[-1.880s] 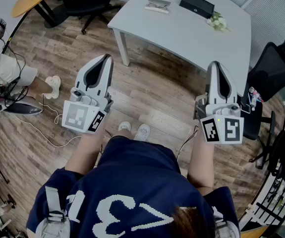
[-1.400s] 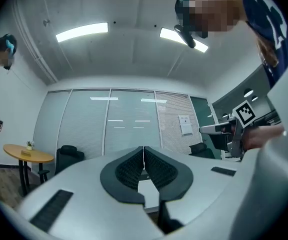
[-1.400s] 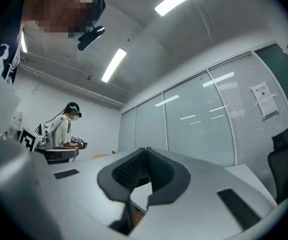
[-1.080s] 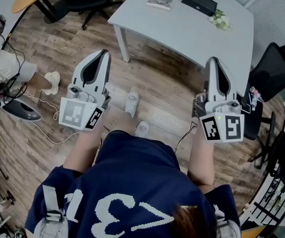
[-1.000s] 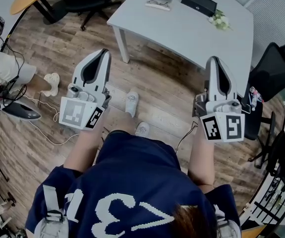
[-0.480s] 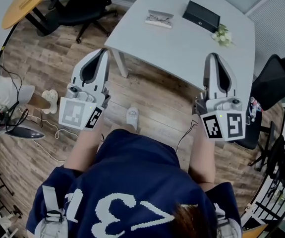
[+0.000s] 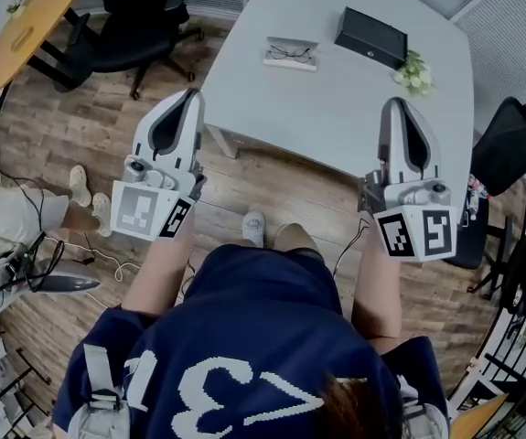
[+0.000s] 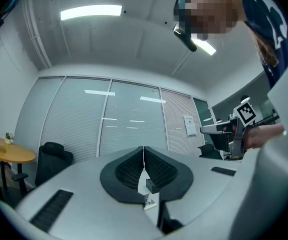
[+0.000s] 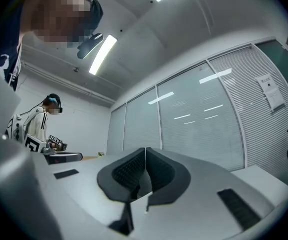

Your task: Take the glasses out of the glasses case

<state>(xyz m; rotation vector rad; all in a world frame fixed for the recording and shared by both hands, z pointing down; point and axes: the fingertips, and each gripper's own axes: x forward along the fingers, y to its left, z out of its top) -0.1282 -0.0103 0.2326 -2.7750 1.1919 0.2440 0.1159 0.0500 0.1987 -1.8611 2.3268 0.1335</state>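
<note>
At the far left, a round orange table (image 7: pixel 36 15) and a black office chair (image 7: pixel 133 27) stand on the wooden floor (image 7: pixel 80 126), with cables (image 7: pixel 89 262) trailing near the left edge. Between them and the white tabletop (image 7: pixel 336 108) there is open floor.

The left gripper (image 7: pixel 190 99) is held out in front of the person, tip pointing forward and marker cube toward the body. Its tip is just beside the tabletop's near left corner, above the table leg (image 7: pixel 220 143). In the left gripper view its jaws are pressed together with nothing between them.

The tabletop's near edge runs slantwise between the two grippers, and most of its surface is bare. The glasses (image 7: pixel 290 52) lie toward its far side on a pale flat holder (image 7: pixel 278 60); whether that is the open glasses case is too small to tell. Just right of them sits a shut black box (image 7: pixel 370 37), and near it, by the right edge, a small sprig of flowers (image 7: pixel 415 73).

The right gripper (image 7: pixel 398 105) is held level with the left one, its tip over the tabletop's near edge and well apart from the glasses. Its jaws are also together and empty. A second black chair (image 7: pixel 511 140) stands close at the right.
</note>
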